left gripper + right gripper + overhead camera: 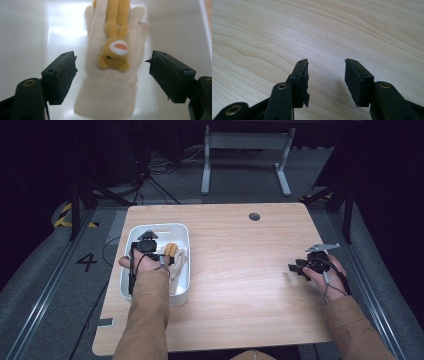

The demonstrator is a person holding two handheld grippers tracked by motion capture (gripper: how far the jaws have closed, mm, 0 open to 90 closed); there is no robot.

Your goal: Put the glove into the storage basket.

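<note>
Left gripper [111, 75] over glove [112, 75] in white bin [182, 232], jaws wide open.
We judged: drop straight, pinch the cuff between the jaws (toy bear [115, 53] sat just ahead); right gripper [325, 82] idled open, empty.

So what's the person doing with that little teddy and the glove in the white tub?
A person holds a gripper in each hand. The left gripper hangs open over the white tub, its fingers on either side of a cream glove with a small orange plush toy lying on it. Nothing is grasped yet. The right gripper waits open above the bare wooden table.
</note>
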